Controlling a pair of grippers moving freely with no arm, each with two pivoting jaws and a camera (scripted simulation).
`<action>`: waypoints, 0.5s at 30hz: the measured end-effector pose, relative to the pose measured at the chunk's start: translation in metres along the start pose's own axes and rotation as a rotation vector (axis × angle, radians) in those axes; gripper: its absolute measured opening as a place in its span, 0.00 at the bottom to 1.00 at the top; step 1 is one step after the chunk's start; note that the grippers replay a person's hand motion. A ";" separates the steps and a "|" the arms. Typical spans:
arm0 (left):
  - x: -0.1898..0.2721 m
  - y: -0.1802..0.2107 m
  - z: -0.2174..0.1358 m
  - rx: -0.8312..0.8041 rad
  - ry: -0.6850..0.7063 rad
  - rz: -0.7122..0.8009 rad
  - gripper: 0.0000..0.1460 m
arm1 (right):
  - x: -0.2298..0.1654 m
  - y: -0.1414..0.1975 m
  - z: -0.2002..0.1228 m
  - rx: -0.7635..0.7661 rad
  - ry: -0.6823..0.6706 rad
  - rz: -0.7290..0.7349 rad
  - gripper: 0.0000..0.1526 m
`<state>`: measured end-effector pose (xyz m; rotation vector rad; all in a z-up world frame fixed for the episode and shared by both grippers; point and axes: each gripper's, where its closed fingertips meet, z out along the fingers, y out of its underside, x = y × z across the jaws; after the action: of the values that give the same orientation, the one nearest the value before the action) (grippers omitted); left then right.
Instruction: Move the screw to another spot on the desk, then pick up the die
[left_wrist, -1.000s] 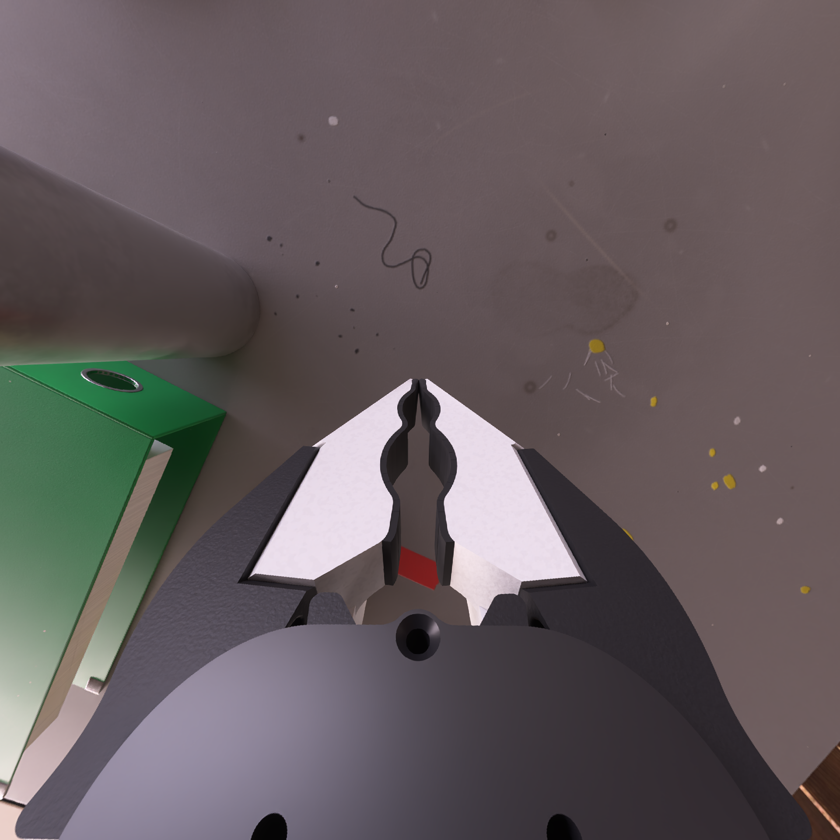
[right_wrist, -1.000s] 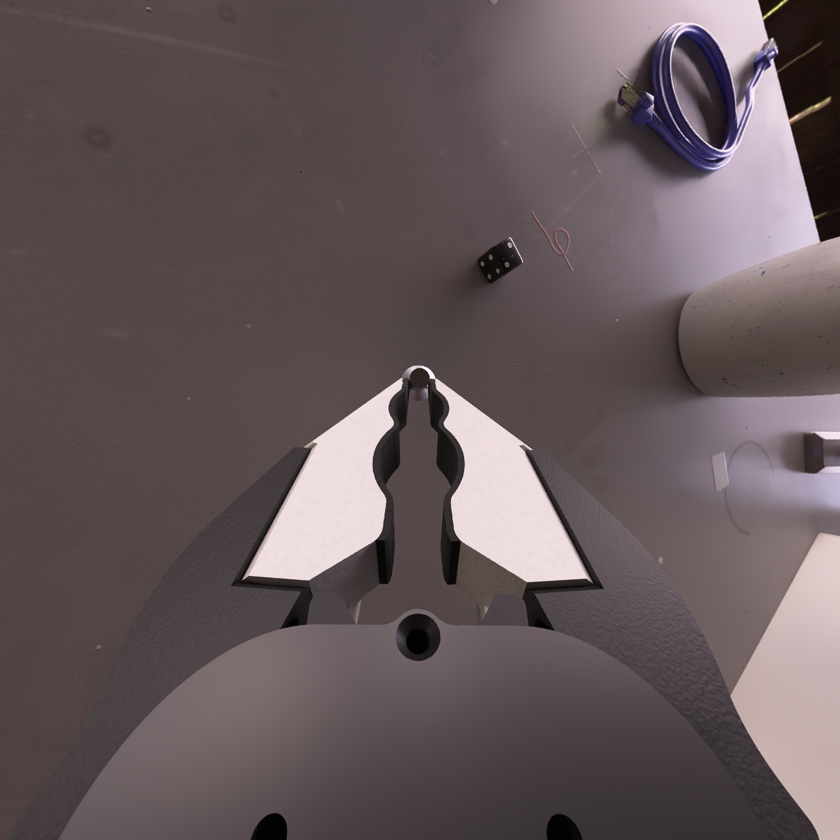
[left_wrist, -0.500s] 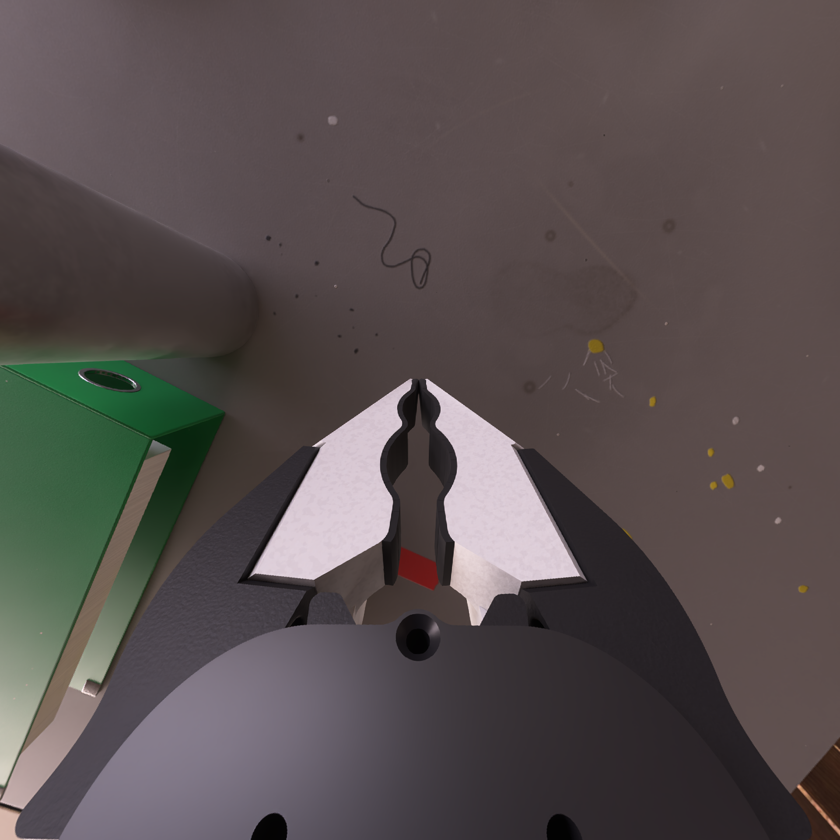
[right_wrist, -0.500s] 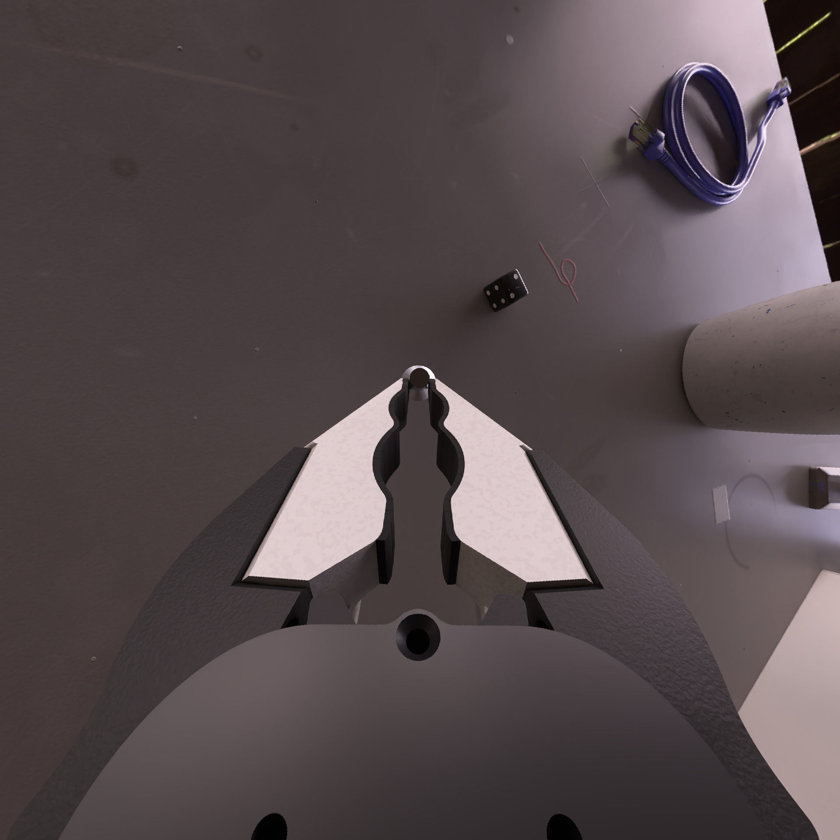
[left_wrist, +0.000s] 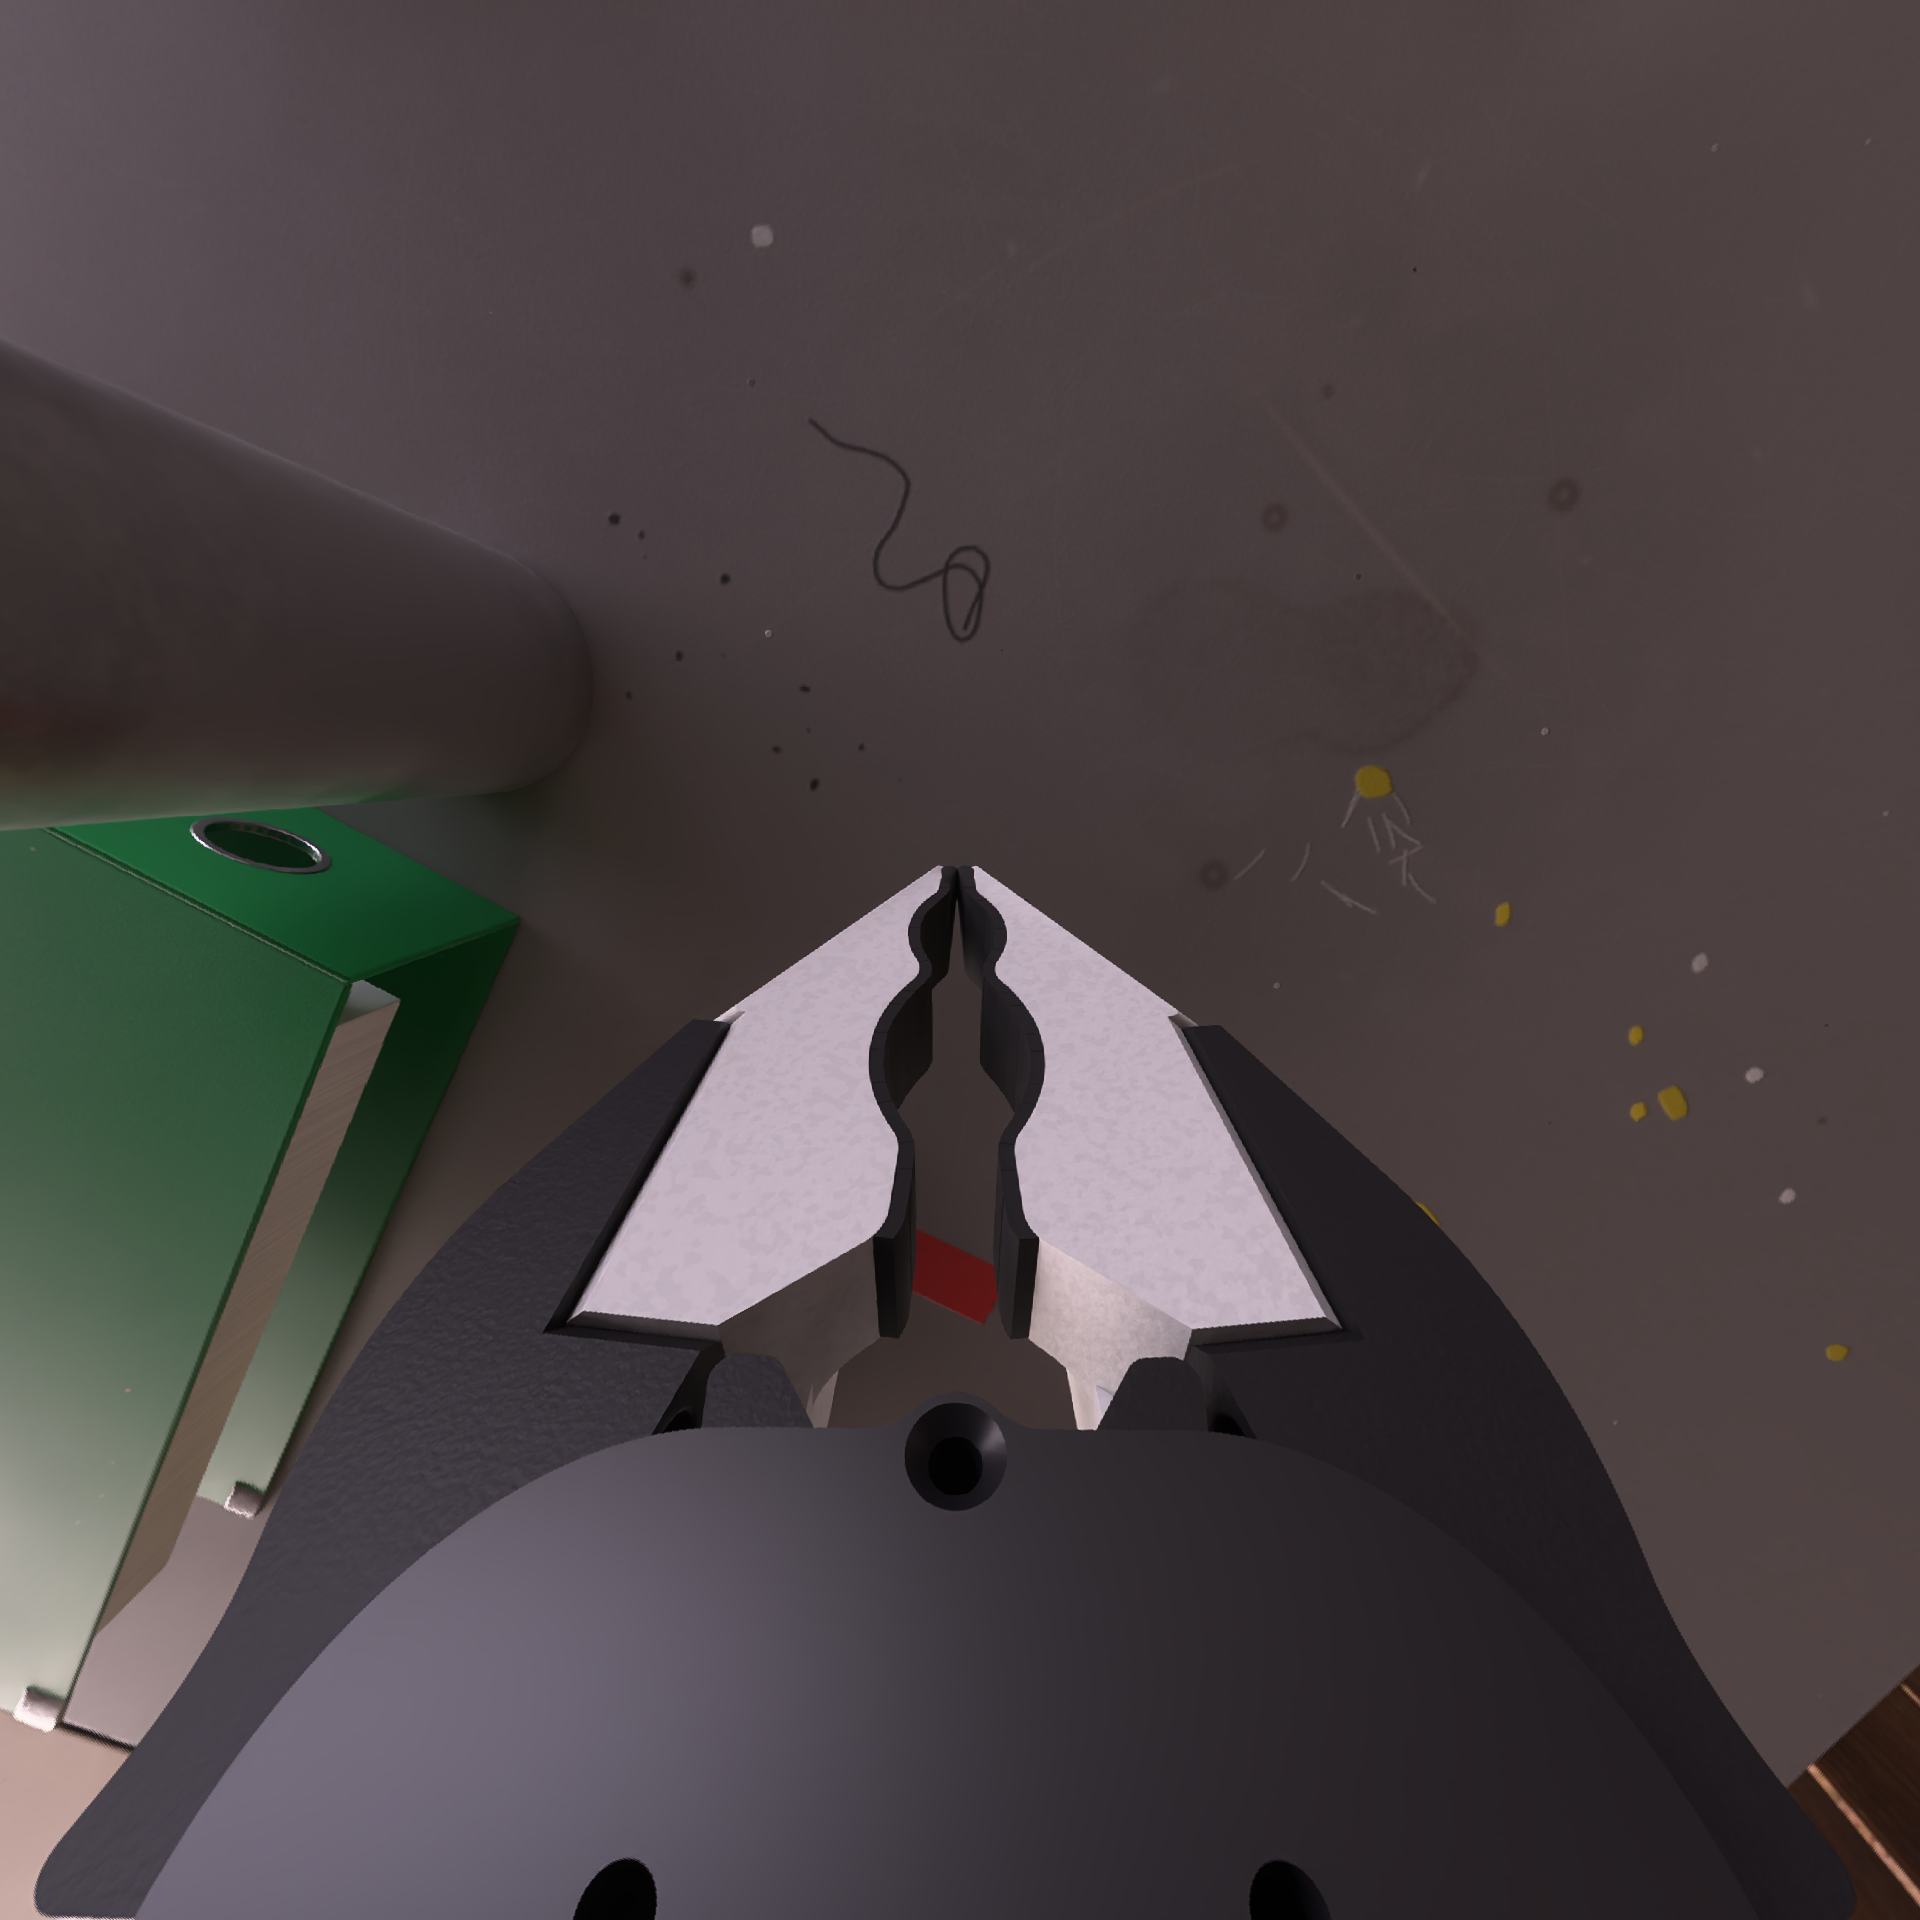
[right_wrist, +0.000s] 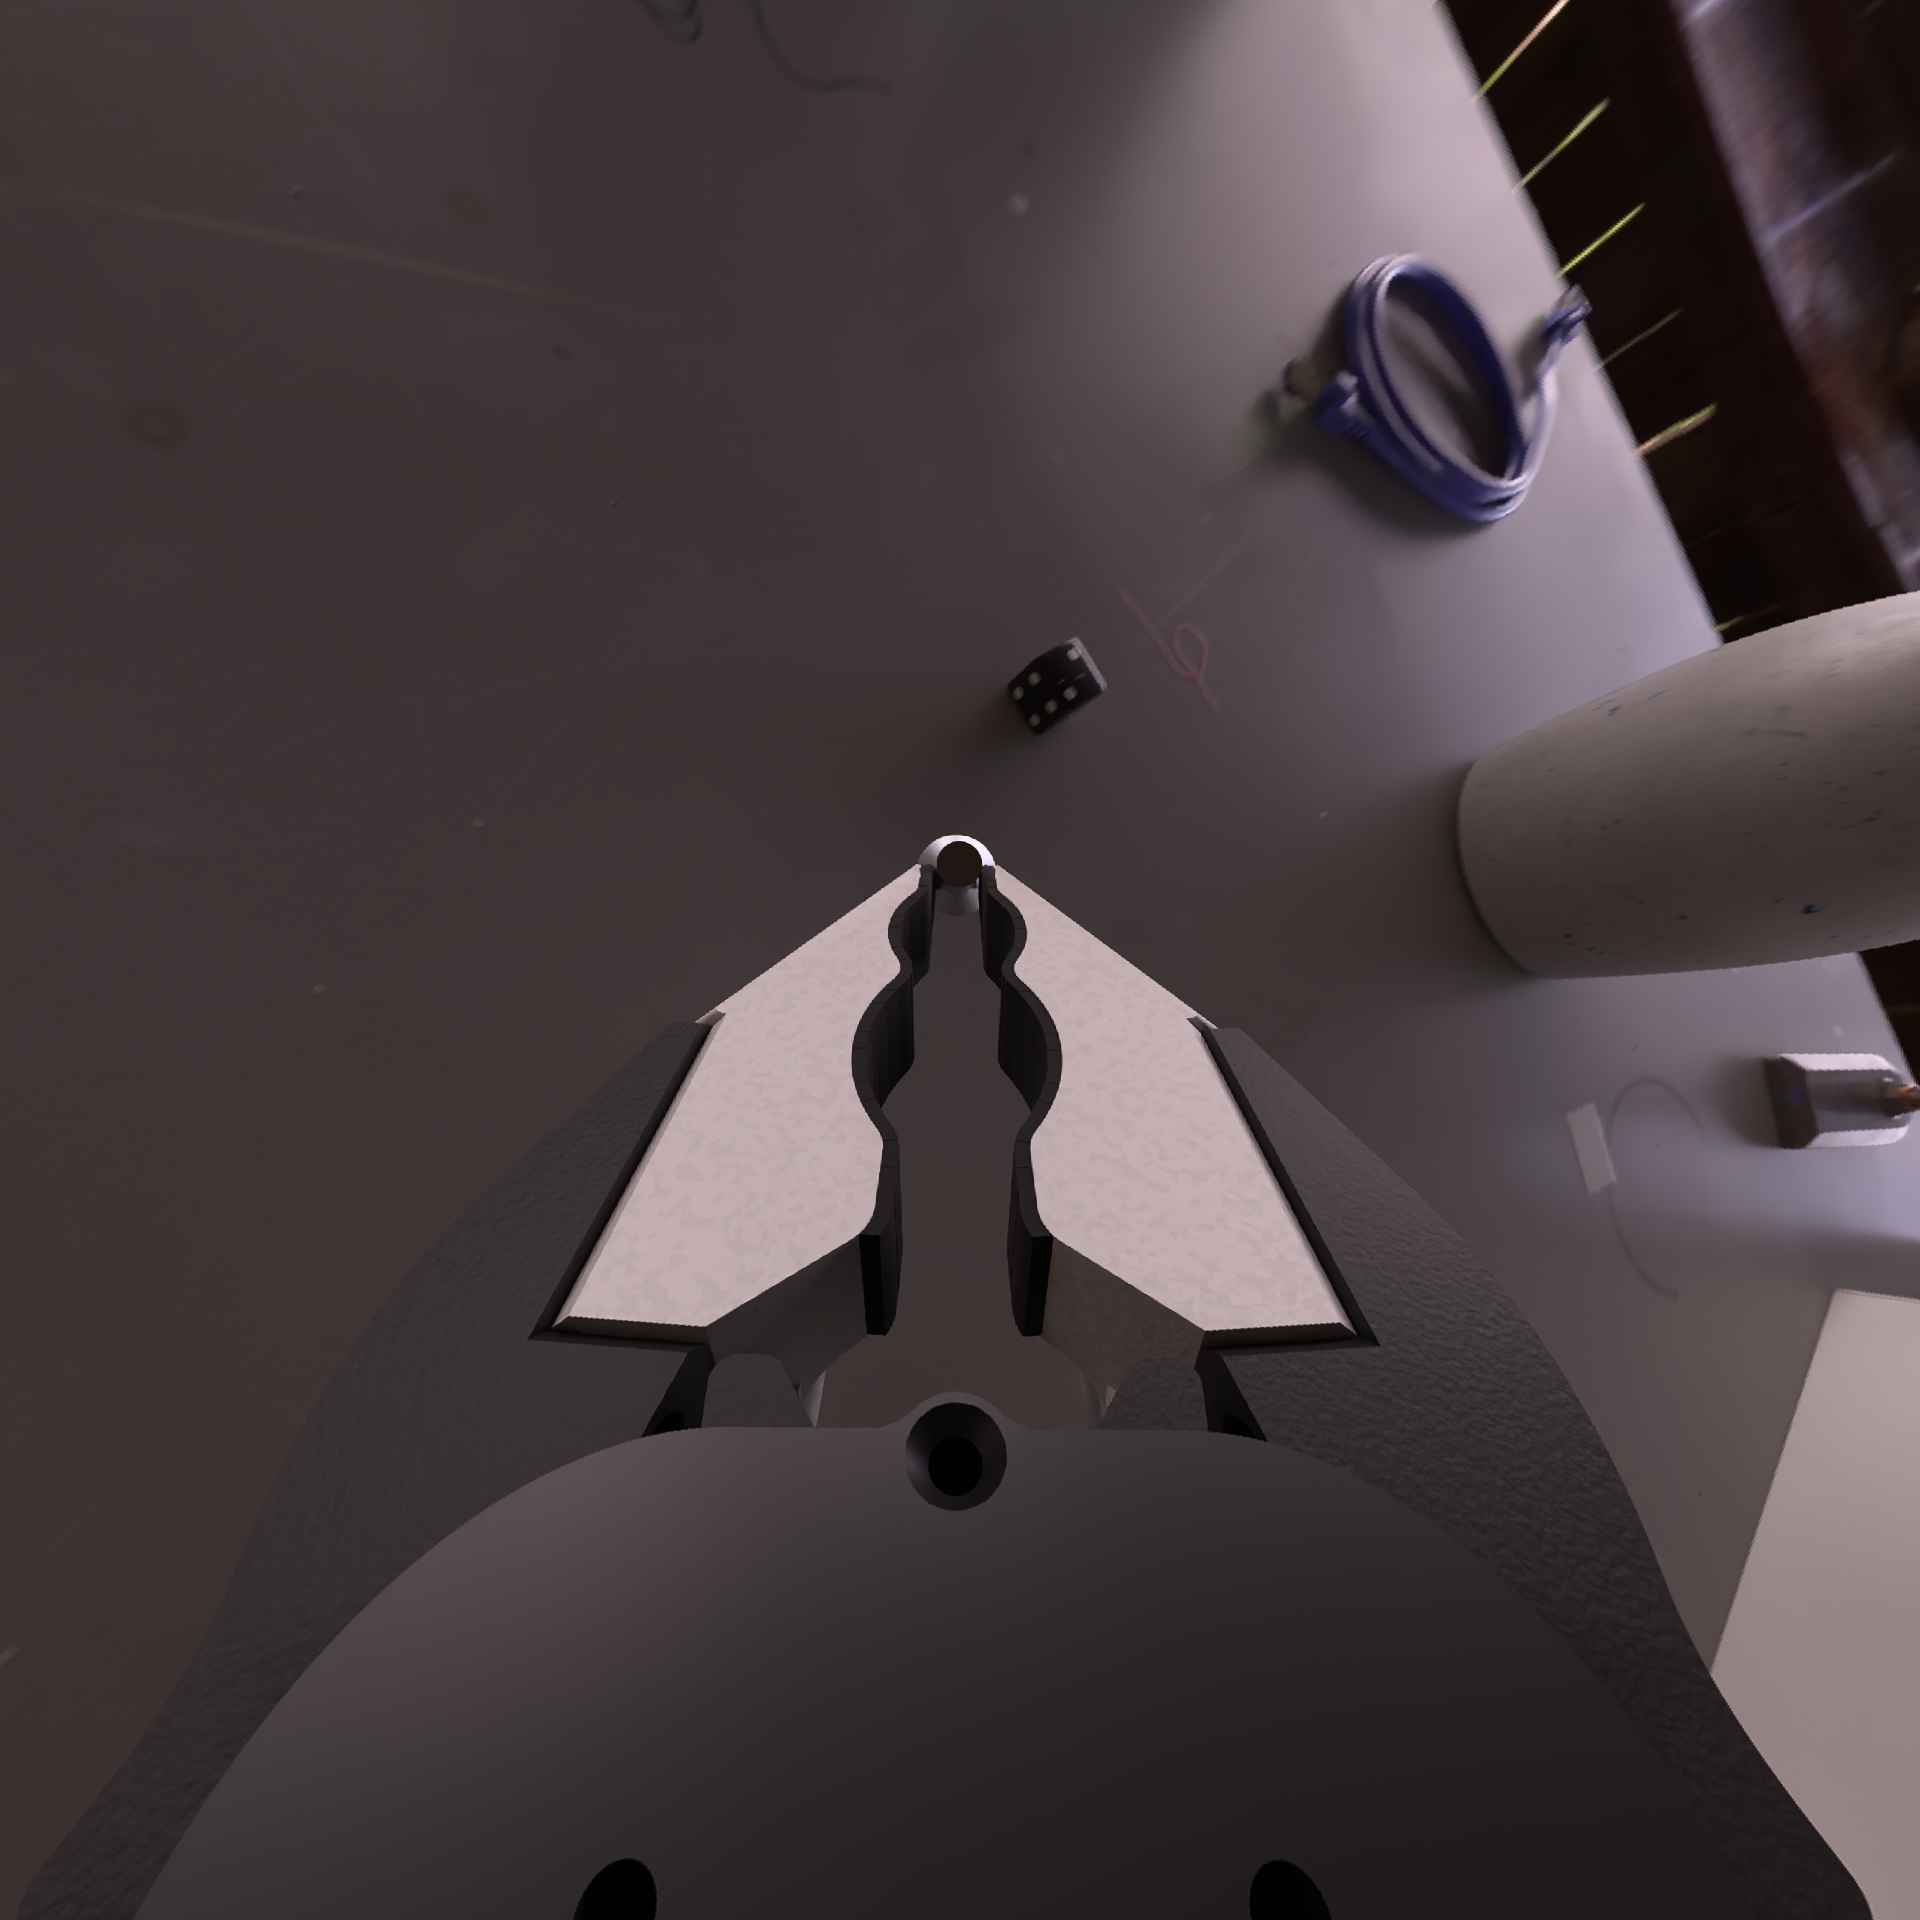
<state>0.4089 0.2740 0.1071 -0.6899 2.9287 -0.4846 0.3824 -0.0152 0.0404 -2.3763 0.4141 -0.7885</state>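
Observation:
In the right wrist view my right gripper (right_wrist: 957, 878) is shut on the small silver screw (right_wrist: 957, 860), held end-on at the fingertips above the grey desk (right_wrist: 416, 623). The black die (right_wrist: 1056, 686) with white pips lies on the desk just beyond and slightly right of the tips. In the left wrist view my left gripper (left_wrist: 956, 878) is shut and empty, hovering over the desk (left_wrist: 1143, 312). A red patch (left_wrist: 951, 1276) shows between its fingers near the base; I cannot tell what it is.
A coiled blue cable (right_wrist: 1439, 400) lies far right by the desk edge. A pale cylinder (right_wrist: 1683, 821), a small box (right_wrist: 1834, 1112) and a white sheet (right_wrist: 1849, 1538) are at the right. A green binder (left_wrist: 187, 1143) and a grey cylinder (left_wrist: 260, 623) stand left of my left gripper.
The right gripper has lifted and turned with the screw; the die, cable and cylinder now sit lower and farther right-tilted in its view. The left gripper has not moved.

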 end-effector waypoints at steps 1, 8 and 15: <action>0.001 -0.001 0.000 -0.005 -0.006 0.005 0.00 | 0.003 -0.002 0.001 0.031 0.021 0.003 0.05; 0.007 -0.006 0.003 -0.047 -0.038 0.033 0.00 | 0.010 -0.003 0.000 0.110 0.056 0.006 0.05; 0.009 -0.007 0.004 -0.040 -0.031 0.046 0.00 | 0.015 0.021 -0.006 -0.001 0.060 0.057 0.05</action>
<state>0.4048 0.2629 0.1058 -0.6267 2.9258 -0.4078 0.3885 -0.0407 0.0377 -2.3363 0.5043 -0.8349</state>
